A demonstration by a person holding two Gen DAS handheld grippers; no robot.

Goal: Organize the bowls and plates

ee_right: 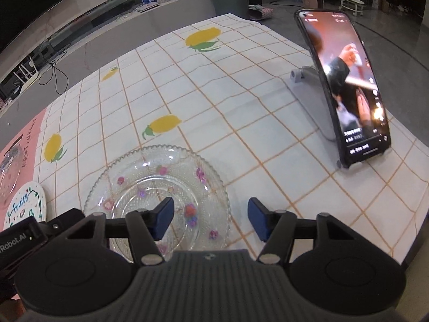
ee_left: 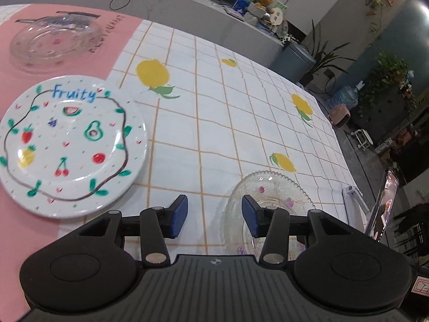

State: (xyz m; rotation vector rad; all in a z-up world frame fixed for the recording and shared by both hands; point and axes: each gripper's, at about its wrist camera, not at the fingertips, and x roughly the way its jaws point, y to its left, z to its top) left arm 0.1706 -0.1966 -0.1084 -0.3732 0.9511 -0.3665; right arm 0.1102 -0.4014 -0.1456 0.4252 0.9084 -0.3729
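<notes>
Both your hand-held grippers are apart and empty: left hand-held gripper point(ee_left: 214, 218) by the glass plate point(ee_left: 270, 196) at lower right, right hand-held gripper point(ee_right: 210, 218) over its rim at lower center, Fruity plate point(ee_left: 71, 145) at left.

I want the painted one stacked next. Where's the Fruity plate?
In the left wrist view, the Fruity plate lies left, straddling pink mat and checked cloth, below the glass bowl.

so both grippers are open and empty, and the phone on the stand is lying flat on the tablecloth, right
Not quite. The left gripper and right gripper are open and empty, but the phone is not lying flat: the right wrist view shows it propped upright, leaning on its grey stand, screen lit, on the checked tablecloth.
</notes>
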